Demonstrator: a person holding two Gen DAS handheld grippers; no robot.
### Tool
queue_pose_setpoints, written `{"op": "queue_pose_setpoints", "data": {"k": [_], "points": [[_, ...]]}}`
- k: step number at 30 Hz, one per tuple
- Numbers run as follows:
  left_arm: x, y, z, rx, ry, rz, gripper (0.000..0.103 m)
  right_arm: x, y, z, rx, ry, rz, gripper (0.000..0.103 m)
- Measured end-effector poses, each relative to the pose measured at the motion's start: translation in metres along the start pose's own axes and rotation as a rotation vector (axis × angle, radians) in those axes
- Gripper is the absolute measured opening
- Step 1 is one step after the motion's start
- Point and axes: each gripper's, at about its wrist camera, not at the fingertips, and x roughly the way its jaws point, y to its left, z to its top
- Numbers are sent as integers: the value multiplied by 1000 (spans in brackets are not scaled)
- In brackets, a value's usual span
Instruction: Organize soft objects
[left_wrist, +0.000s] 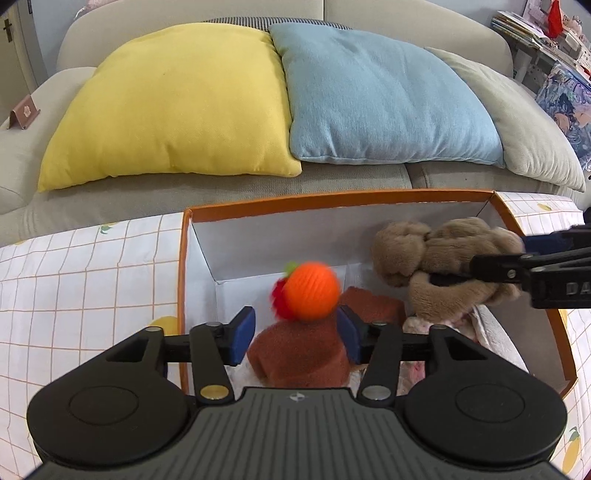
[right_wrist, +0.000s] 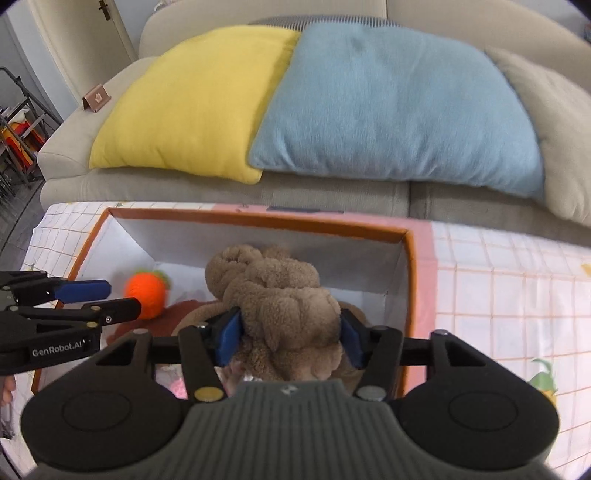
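Observation:
An orange-rimmed white box (left_wrist: 266, 205) stands on the checked tablecloth; it also shows in the right wrist view (right_wrist: 258, 218). My left gripper (left_wrist: 295, 330) is open over the box. An orange knitted ball (left_wrist: 312, 290) with red and green trim is blurred in the air just beyond its fingertips, over brown sponges (left_wrist: 299, 350). The ball shows in the right wrist view (right_wrist: 146, 293) too. My right gripper (right_wrist: 290, 332) is shut on a brown plush toy (right_wrist: 280, 295) above the box's right half. In the left wrist view the plush toy (left_wrist: 443, 258) hangs from that gripper (left_wrist: 480, 271).
A grey sofa (left_wrist: 221, 184) behind the table carries a yellow cushion (left_wrist: 177, 103), a blue cushion (left_wrist: 380, 96) and a beige cushion (left_wrist: 524, 122). Pink and white soft items (right_wrist: 177, 386) lie in the box's near part. A small brown stand (left_wrist: 24, 114) sits on the sofa arm.

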Motion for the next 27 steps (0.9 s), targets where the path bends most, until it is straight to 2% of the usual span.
{"op": "queue_pose_setpoints", "data": {"k": [1, 2, 8, 14, 19, 22, 25, 27], "points": [[-2, 0, 0, -1, -3, -2, 63, -5, 0, 0, -1, -17, 0, 75], [-5, 0, 0, -5, -8, -1, 63, -10, 0, 0, 0, -31, 2, 76], [-38, -3, -5, -7, -55, 0, 63, -41, 1, 1, 2, -77, 9, 78], [-92, -13, -18, -8, -160, -23, 64, -85, 3, -14, 6, -143, 13, 78], [-148, -34, -41, 27, -294, -54, 67, -136, 10, -45, -28, -233, 5, 83], [-180, -49, -59, 50, -358, -108, 67, -168, 20, -70, -99, -311, -22, 85], [-208, -64, -81, 61, -429, -125, 67, -201, 31, -96, -181, -390, -70, 85], [-223, -71, -96, 59, -466, -144, 67, -220, 33, -112, -190, -423, -74, 85]]}}
